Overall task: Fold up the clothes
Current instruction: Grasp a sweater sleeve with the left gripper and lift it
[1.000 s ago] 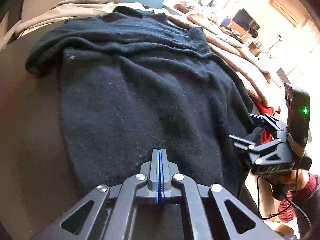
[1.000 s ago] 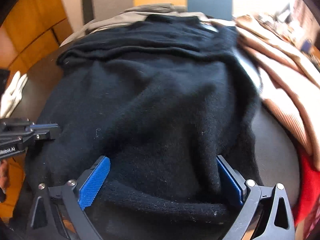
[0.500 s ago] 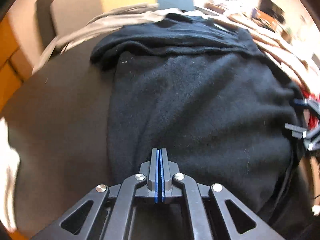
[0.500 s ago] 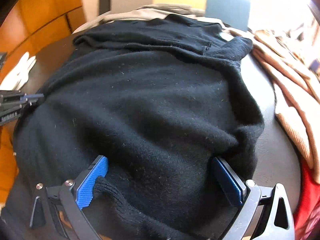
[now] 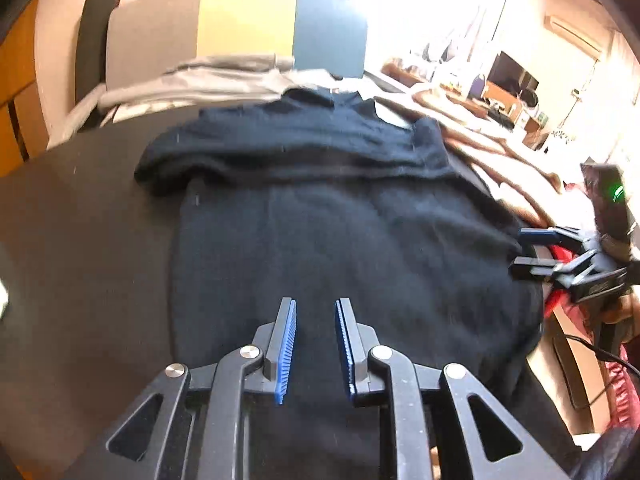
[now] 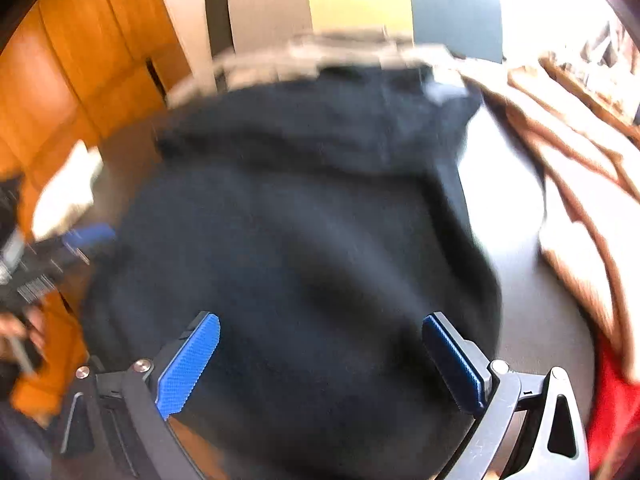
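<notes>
On dark desk [image 5: 80, 248]: black sweater [image 5: 344, 248] spread flat, top part folded over in a band at far edge. Beside it on right, tan garment [image 6: 576, 200]; behind, grey clothes [image 5: 200, 84]. Left tongs [image 5: 315, 344] released, narrowly parted above near hem. Right tongs [image 6: 320, 360] spread wide, gripping nothing, over sweater's near edge.
</notes>
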The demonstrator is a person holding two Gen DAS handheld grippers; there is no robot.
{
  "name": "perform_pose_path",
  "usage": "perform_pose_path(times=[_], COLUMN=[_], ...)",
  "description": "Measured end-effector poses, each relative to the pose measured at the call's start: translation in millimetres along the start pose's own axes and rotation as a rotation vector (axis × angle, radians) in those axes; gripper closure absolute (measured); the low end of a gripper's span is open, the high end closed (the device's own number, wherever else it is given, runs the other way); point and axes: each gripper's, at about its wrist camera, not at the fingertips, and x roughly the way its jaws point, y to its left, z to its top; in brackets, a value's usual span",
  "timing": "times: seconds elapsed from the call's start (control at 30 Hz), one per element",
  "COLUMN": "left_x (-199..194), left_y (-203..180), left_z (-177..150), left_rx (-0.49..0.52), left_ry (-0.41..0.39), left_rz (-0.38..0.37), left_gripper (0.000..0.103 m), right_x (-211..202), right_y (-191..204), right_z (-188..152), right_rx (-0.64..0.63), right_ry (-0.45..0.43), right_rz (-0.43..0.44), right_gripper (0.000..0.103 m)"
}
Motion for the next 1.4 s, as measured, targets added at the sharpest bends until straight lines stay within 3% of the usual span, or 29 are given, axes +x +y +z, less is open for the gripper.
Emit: perform_pose_path(times=[0.03, 0.13, 0.2, 0.27, 0.33, 0.43, 0.47, 0.57, 0.67, 0.73, 0.8, 0.9, 0.93, 0.97, 1.0, 1.13, 1.23, 1.4], left_x=[9, 30, 33, 34, 32, 55, 65, 87, 121, 146, 167, 181, 182, 181, 177, 140, 101, 33], left_y=[2, 15, 21, 26, 24, 15, 4, -38, -67, -75, -73, -66, -62, -55, -45, 23, 95, 210], left_z=[7, 18, 24, 34, 59, 98, 111, 128, 131, 131, 137, 146, 150, 156, 162, 185, 186, 149], left_rx=[-0.014, -0.082, -0.105, -0.115, -0.086, -0.077, -0.01, 0.329, 0.641, 0.778, 0.803, 0.726, 0.68, 0.61, 0.523, 0.093, -0.223, -0.601], left_ry=[-0.001, 0.021, 0.025, 0.02, -0.012, 0.02, 0.033, -0.022, 0.052, 0.119, 0.183, 0.242, 0.246, 0.234, 0.215, 0.068, -0.063, -0.239], left_rz=[-0.002, 0.001, -0.038, -0.09, -0.193, -0.311, -0.281, -0.131, -0.066, -0.033, -0.025, -0.08, -0.099, -0.114, -0.13, -0.248, -0.287, -0.243], left_gripper=[0.082, 0.082, 0.082, 0.082, 0.077, 0.068, 0.064, 0.061, 0.056, 0.055, 0.055, 0.059, 0.067, 0.09, 0.096, 0.096, 0.096, 0.096], right_x=[0, 28, 50, 70, 79, 84, 85, 86, 85, 87, 90, 94, 95, 96, 97, 99, 101, 106], right_y=[7, 28, 28, 20, 9, 1, -2, -20, -25, -20, -13, -8, -8, -8, -9, -8, -6, 1], right_z=[13, 53, 73, 89, 93, 84, 79, 52, 33, 30, 32, 33, 34, 34, 34, 34, 34, 36], right_rx=[0.0, -0.039, -0.029, 0.008, 0.086, 0.149, 0.16, 0.199, 0.157, 0.111, 0.068, 0.032, 0.031, 0.029, 0.027, 0.019, 0.005, -0.034], right_ry=[-0.034, -0.083, -0.07, -0.04, -0.036, -0.046, -0.046, -0.03, -0.098, -0.11, -0.104, -0.095, -0.094, -0.094, -0.094, -0.092, -0.085, -0.064], right_rz=[0.008, -0.029, -0.057, -0.078, -0.057, -0.058, -0.064, -0.073, -0.059, -0.049, -0.032, -0.015, -0.011, -0.006, -0.002, 0.01, 0.002, -0.042], right_gripper=[0.002, 0.029, 0.051, 0.062, 0.062, 0.061, 0.057, 0.044, 0.043, 0.035, 0.016, 0.007, 0.006, 0.004, 0.003, 0.002, 0.0, 0.0])
